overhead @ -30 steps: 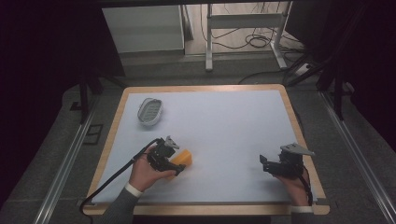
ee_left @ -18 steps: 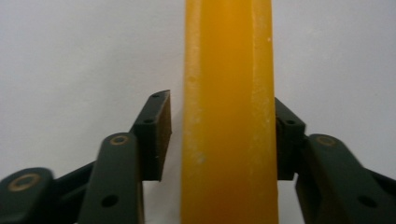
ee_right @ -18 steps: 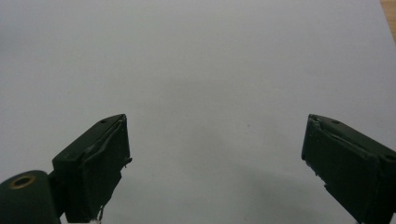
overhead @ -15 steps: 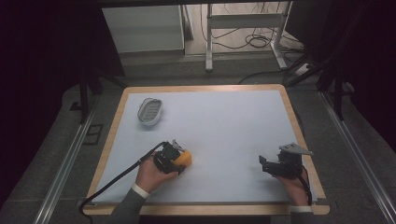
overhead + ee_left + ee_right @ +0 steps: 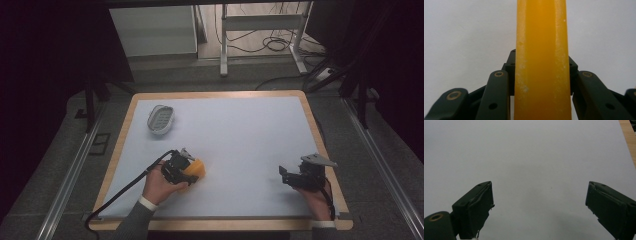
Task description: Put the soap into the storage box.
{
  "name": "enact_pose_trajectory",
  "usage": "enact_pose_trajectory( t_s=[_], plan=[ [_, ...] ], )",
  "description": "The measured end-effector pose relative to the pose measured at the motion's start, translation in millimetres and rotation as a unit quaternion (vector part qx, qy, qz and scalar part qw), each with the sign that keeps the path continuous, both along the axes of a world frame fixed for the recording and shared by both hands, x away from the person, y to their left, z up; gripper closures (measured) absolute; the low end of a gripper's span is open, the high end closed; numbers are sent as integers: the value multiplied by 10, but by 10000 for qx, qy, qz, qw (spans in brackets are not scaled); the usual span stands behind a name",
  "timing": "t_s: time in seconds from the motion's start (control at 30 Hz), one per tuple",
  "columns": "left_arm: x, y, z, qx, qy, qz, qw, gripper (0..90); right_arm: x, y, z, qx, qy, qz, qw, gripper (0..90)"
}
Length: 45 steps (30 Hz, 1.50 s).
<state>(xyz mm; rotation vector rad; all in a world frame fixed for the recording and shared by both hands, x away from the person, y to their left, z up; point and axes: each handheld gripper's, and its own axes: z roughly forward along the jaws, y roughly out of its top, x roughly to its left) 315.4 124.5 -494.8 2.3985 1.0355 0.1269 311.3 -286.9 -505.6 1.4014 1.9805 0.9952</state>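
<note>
Right, the left gripper point(image 5: 189, 171) has just been closing and its jaws are now clamped on the orange block point(image 5: 196, 169), which sits squarely between them. In the left gripper view that orange block point(image 5: 541, 62) rises as a tall, waxy slab up the middle, with the black jaws pressed against both of its flanks and pale table behind it. Take the white basket point(image 5: 160, 119) as our landmark: it rests on the light table top point(image 5: 240, 130) in the far left corner, and the block with its gripper is nearer the person than the basket and a touch to its right, well apart from it. The left hand point(image 5: 161, 184) wraps the gripper body, a grey sleeve below it, and the black cable point(image 5: 122, 189) trails away toward the near left edge. Over on the other side, far to the right of the basket and near the table's wooden rim, the right gripper point(image 5: 285, 175) rests in the right hand point(image 5: 316, 197). In the right gripper view its jaws stand wide apart with bare table between the pads point(image 5: 477, 210).
</note>
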Motion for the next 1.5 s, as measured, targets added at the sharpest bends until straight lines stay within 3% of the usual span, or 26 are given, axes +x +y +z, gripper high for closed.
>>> enact_pose_trajectory(
  t_s=[0.27,0.33,0.47,0.7,0.97,1.5],
  plan=[
    [66,142,147,-341,-91,117,9993,610,-3,-2,5,2,-41,5,10000,78],
    [65,171,189,-446,-217,192,9986,610,-4,-5,7,16,-54,8,10000,78],
    [69,231,301,-685,-251,184,9972,610,-4,-12,8,29,-62,4,10000,77],
    [92,290,416,-695,-380,258,9965,610,-4,-15,6,26,-65,15,10000,78],
    [155,368,516,-893,-542,398,9937,610,-5,-40,13,41,-85,-30,10000,77],
    [288,453,533,-878,-458,499,9938,610,-6,-65,25,96,-98,-63,9999,78]
  ],
)
